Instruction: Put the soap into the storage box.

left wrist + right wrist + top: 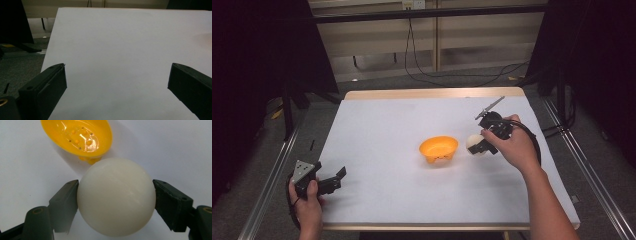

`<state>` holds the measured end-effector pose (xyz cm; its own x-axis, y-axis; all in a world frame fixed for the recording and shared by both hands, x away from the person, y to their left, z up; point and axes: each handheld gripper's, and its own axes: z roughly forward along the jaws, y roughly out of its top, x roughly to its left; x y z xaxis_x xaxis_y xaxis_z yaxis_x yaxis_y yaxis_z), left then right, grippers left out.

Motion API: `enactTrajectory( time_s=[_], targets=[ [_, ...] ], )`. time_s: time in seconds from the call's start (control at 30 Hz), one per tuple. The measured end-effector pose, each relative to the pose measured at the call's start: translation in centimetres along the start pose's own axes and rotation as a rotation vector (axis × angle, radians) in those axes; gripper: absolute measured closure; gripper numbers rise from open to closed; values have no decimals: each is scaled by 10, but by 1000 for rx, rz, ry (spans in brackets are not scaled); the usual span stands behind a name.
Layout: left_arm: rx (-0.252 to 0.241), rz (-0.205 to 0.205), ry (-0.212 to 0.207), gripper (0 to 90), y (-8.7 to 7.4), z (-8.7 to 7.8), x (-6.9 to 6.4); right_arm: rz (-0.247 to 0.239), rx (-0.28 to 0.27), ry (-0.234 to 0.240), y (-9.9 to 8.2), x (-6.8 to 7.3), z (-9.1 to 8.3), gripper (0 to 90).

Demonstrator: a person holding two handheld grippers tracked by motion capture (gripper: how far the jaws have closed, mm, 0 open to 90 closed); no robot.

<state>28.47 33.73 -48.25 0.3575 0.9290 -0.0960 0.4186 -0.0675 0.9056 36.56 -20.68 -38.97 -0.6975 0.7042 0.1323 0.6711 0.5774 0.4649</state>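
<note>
Right gripper view: the right gripper [116, 202] has its fingers [65, 205] clenched on a white ball [116, 197], one pad on each side at about the ball's widest part. In the high view the ball [473, 143] sits at centre right of the frame, held just right of the orange bowl [439, 149] and apparently a little above the white surface [387, 130].

Risk, as a judgement: the ball is smooth and round and is pinched on two small contacts, so any tilt or jolt of the hand could let it squirt out and roll across the surface, possibly off the right edge. The bowl looks light and rests on small feet; a knock from the fingers or a ball dropped on its rim could tip or push it.

The left gripper [334, 179] rests at lower left of the high view, fingers [45, 87] released with bare surface between them, well apart from bowl and ball. Nothing stands between ball and bowl.
</note>
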Motion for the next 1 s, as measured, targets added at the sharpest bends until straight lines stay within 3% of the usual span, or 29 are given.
enactTrajectory(
  time_s=[0.6, 1.0],
  targets=[
    [0, 2, 0, 19, 0, 0, 0, -53, -3, 16, 29, 14, 5, 242],
    [0, 0, -1, 19, 0, 0, 0, -64, -3, 30, 46, 27, 15, 242]
  ],
)
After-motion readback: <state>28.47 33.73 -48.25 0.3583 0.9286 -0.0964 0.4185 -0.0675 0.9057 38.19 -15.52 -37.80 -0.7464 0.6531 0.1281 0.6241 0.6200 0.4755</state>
